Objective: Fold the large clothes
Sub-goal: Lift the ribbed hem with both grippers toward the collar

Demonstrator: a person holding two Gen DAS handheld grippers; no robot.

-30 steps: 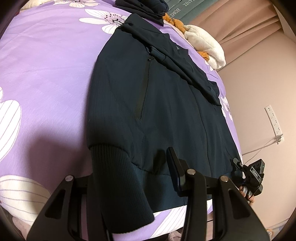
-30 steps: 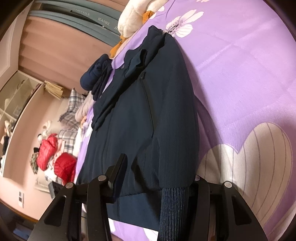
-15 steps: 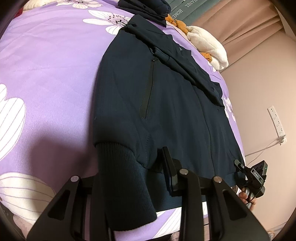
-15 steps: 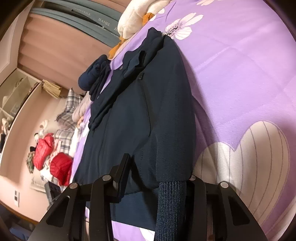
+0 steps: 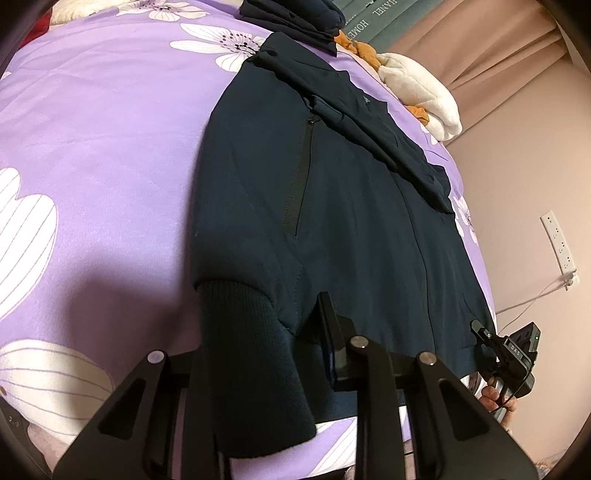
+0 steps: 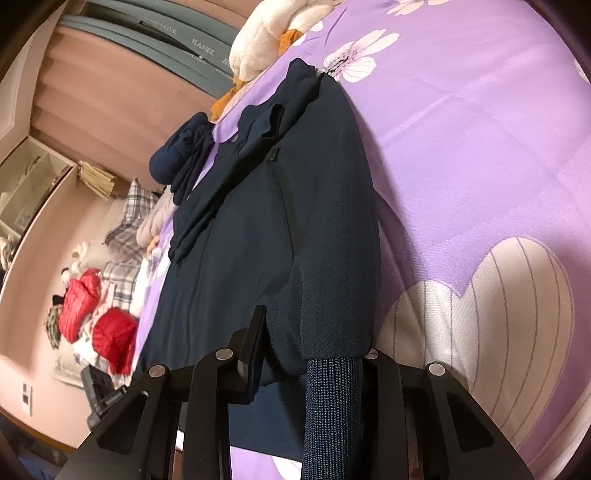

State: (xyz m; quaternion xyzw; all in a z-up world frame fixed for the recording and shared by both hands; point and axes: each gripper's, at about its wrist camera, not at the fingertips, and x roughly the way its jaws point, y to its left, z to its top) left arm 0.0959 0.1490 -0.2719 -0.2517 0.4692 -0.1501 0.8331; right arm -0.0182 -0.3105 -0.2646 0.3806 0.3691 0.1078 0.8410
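A dark navy jacket [image 5: 332, 206] lies spread on the purple flowered bedspread [image 5: 110, 129], collar far, hem near. My left gripper [image 5: 258, 350] is shut on the jacket's ribbed hem at its left corner; the knit cuff [image 5: 251, 369] drapes over the near finger. My right gripper [image 6: 314, 354] is shut on the hem at the right corner of the same jacket [image 6: 266, 229], with a ribbed cuff [image 6: 332, 406] hanging between the fingers. The right gripper also shows in the left wrist view [image 5: 513, 354], held by a hand at the bed's edge.
A white and orange plush toy [image 5: 421, 88] and a dark bundle of clothes [image 5: 295, 14] lie past the collar. Red garments [image 6: 96, 321] and plaid cloth [image 6: 125, 229] lie off to the left. A wall with a socket strip [image 5: 557, 240] stands at the right.
Both grippers have edged forward along the bed with the hem held; the jacket's near edge has bunched slightly toward the collar.
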